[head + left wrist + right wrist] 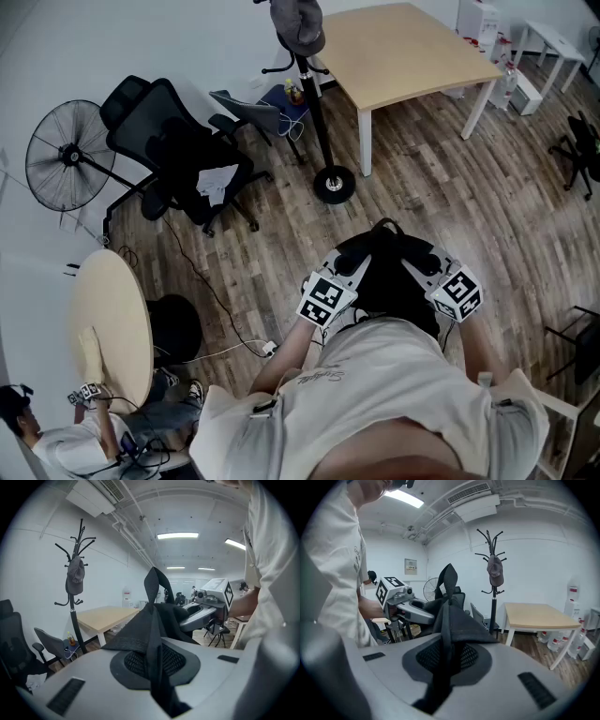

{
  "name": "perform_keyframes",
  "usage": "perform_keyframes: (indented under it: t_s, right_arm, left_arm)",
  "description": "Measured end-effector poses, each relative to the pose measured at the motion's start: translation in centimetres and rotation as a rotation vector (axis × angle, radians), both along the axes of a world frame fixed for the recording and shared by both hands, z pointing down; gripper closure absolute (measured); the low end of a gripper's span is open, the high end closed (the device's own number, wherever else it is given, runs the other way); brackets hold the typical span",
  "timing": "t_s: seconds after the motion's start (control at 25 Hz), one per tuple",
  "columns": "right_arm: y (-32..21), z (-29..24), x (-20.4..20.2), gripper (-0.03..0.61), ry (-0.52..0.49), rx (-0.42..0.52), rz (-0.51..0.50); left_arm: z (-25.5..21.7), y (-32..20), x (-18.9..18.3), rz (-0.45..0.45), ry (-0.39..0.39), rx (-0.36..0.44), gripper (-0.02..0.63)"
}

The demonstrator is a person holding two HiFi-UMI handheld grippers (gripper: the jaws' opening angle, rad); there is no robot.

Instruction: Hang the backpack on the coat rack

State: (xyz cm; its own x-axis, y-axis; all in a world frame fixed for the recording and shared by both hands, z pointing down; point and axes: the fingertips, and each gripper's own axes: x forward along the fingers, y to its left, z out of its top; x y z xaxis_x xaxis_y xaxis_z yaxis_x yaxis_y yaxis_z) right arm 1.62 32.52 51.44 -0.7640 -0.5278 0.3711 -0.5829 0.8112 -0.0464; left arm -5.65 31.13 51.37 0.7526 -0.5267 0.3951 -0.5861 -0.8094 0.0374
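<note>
The black backpack (389, 281) hangs in front of the person, held between both grippers. My left gripper (359, 265) is shut on a backpack strap (152, 634), which runs up from between its jaws. My right gripper (419, 264) is shut on another strap (444, 639) of the same bag. The bag's top loop (449, 578) stands upright between them. The black coat rack (316, 103) stands ahead on a round base (334, 184), with a dark cap (298, 23) on a top hook. It shows at the left in the left gripper view (75, 602) and right of centre in the right gripper view (493, 592).
A light wooden table (403, 47) stands right of the rack. A black office chair (178, 150) and a floor fan (66, 169) are at the left. A round table (111, 319) and a seated person (56, 441) are at the lower left. Cables (225, 328) lie on the wood floor.
</note>
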Motion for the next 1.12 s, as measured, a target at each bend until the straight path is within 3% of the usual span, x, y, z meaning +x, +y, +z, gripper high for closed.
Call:
perform_keyframes:
  t_s: [0.48,1.12]
  right_arm:
    - [-4.3,1.9,1.1,0.549,-0.003,-0.044,-0.005]
    - [-17.6,2.0,4.5,0.549,-0.040,0.009,-0.120]
  left_arm:
    - [1.6,-4.2,1.0,-0.013,-0.019,-0.064,0.569]
    - [1.4,-16.6,4.2,-0.103,-0.071,-0.066,0.569]
